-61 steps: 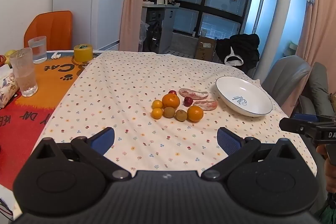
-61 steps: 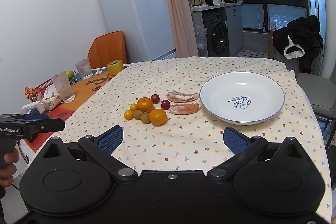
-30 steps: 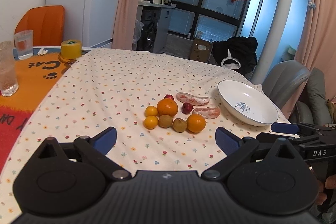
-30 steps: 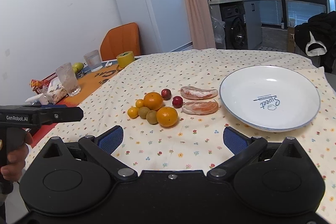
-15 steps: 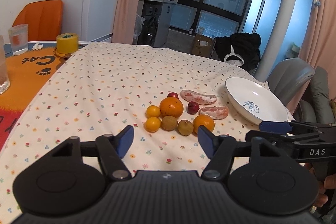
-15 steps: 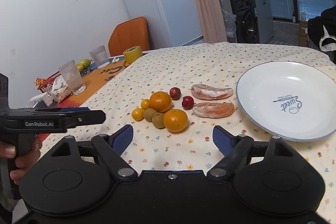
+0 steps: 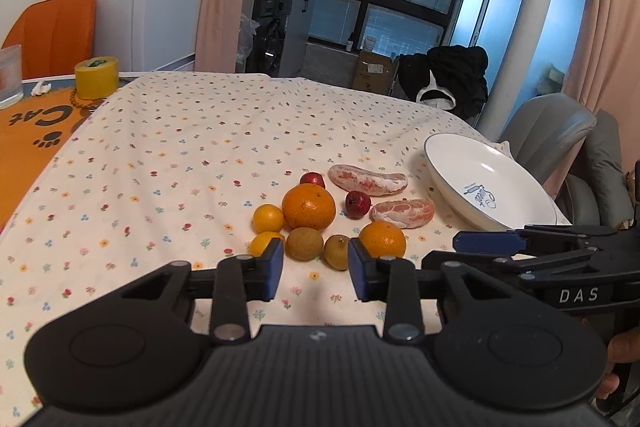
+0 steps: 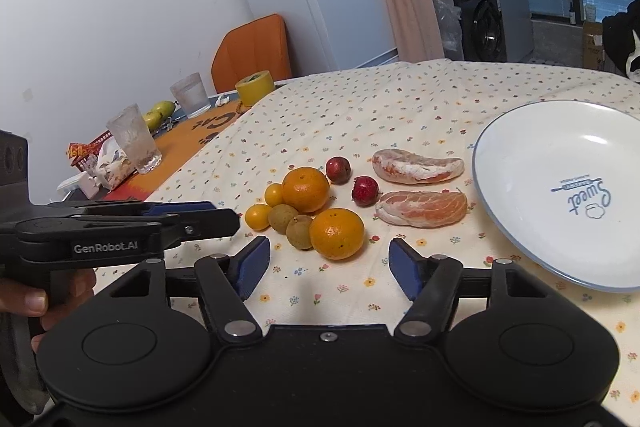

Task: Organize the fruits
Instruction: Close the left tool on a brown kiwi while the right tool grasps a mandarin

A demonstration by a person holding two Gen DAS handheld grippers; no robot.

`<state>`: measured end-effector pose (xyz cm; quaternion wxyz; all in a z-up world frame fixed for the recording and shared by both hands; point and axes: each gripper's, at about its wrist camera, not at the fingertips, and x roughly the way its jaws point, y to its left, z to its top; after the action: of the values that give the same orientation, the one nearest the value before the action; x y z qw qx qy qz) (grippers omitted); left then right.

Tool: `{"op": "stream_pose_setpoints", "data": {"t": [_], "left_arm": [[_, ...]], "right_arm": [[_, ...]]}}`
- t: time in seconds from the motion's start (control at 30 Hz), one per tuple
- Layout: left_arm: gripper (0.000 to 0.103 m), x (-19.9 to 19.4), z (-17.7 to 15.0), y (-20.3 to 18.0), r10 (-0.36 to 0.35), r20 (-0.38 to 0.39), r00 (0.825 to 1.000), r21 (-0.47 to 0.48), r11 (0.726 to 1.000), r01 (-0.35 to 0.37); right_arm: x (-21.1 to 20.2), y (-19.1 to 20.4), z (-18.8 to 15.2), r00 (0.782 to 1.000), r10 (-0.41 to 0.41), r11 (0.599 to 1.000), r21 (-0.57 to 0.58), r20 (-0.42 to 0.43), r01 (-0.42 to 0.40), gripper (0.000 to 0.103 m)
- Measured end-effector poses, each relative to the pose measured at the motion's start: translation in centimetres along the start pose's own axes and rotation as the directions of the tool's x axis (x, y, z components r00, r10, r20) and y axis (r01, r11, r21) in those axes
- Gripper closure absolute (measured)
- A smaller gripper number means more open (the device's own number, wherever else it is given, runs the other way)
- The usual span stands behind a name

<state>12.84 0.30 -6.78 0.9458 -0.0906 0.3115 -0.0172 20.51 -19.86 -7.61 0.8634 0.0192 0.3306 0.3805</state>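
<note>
Nothing is organized yet, as far as I can judge: the white plate [image 8: 516, 131] on the right side of the flowered tablecloth [image 7: 192, 147] holds no fruit at all, and every fruit lies on the cloth just to its left, in one loose cluster. So the whole task is left to do. I count two oranges, a larger orange [image 8: 305, 189] at the back and a nearer orange [image 8: 337, 233] at the front. There are two small yellow citrus fruits [image 8: 258, 216] on the left edge of the cluster, two brownish round fruits [image 8: 299, 231] touching each other in the middle, and two small dark red fruits [image 8: 364, 190] behind. Two peeled pinkish citrus segments [image 8: 421, 208] lie nearest to the plate, one behind the other. That makes ten pieces in total. The left gripper [image 7: 316, 267] is released and holds nothing; its jaws stand partly apart, just before the brownish fruits. The right gripper [image 8: 328, 263] is also released and empty, with its jaws wider apart, in line with the nearer orange but not touching it.
</note>
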Motion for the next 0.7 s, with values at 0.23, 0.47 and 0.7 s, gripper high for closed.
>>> {"op": "stream_pose_setpoints", "data": {"t": [0.23, 0.47, 0.7], "left_arm": [[0.075, 1.9, 0.2, 0.1, 0.001, -0.03, 1.0, -0.008, 1.0, -0.001], [0.078, 3.6, 0.4, 0.8, 0.006, -0.055, 0.998, -0.022, 1.0, -0.007], [0.078, 4.7, 0.6, 1.3, 0.0, -0.068, 0.998, -0.031, 1.0, -0.002]], "right_arm": [[1.6, -0.4, 0.3, 1.0, 0.01, 1.0, 0.001, -0.025, -0.01, 0.044], [3.0, -0.5, 0.5, 0.999, 0.018, 1.0, -0.001, -0.043, -0.018, 0.046], [4.1, -0.6, 0.9, 0.998, 0.014, 1.0, -0.013, -0.054, -0.015, 0.046]]}}
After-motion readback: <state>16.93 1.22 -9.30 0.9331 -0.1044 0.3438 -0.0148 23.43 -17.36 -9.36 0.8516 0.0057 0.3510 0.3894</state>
